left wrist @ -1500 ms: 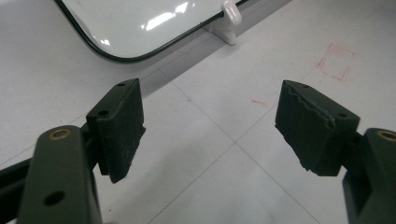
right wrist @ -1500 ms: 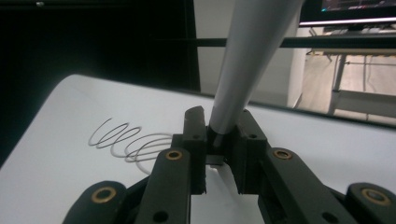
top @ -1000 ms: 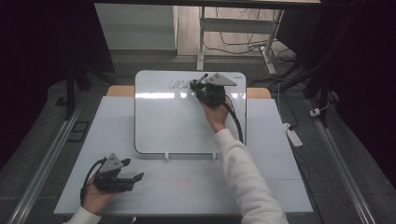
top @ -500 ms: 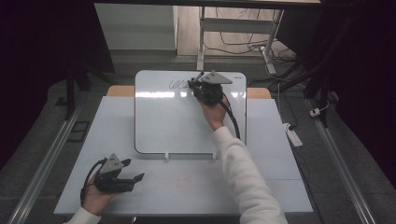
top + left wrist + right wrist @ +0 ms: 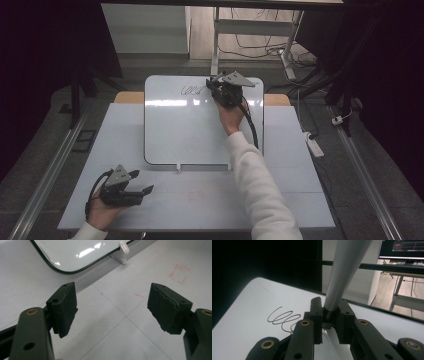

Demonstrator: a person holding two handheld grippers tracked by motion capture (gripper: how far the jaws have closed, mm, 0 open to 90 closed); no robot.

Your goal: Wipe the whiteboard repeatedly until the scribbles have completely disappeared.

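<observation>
A white whiteboard (image 5: 190, 130) lies on the table, with a black looped scribble (image 5: 191, 90) near its far edge. My right gripper (image 5: 215, 86) hovers just right of the scribble, shut on a grey marker (image 5: 342, 272) that stands up between its jaws. In the right gripper view the gripper (image 5: 329, 315) sits over the whiteboard (image 5: 244, 322), with the scribble (image 5: 284, 318) just left of the jaws. The marker's tip is hidden below them. My left gripper (image 5: 142, 182) rests at the table's near left, open. Nothing lies between its pads in the left gripper view (image 5: 112, 310).
A white clip (image 5: 124, 247) holds the whiteboard's near edge (image 5: 75, 252). Faint red marks (image 5: 180, 272) stain the table in front of the left gripper. A power strip (image 5: 312, 145) lies on the floor to the right. Rails run along both sides of the table.
The right hand and its gripper have crept slightly toward the board's far edge. The left gripper has stayed put.
</observation>
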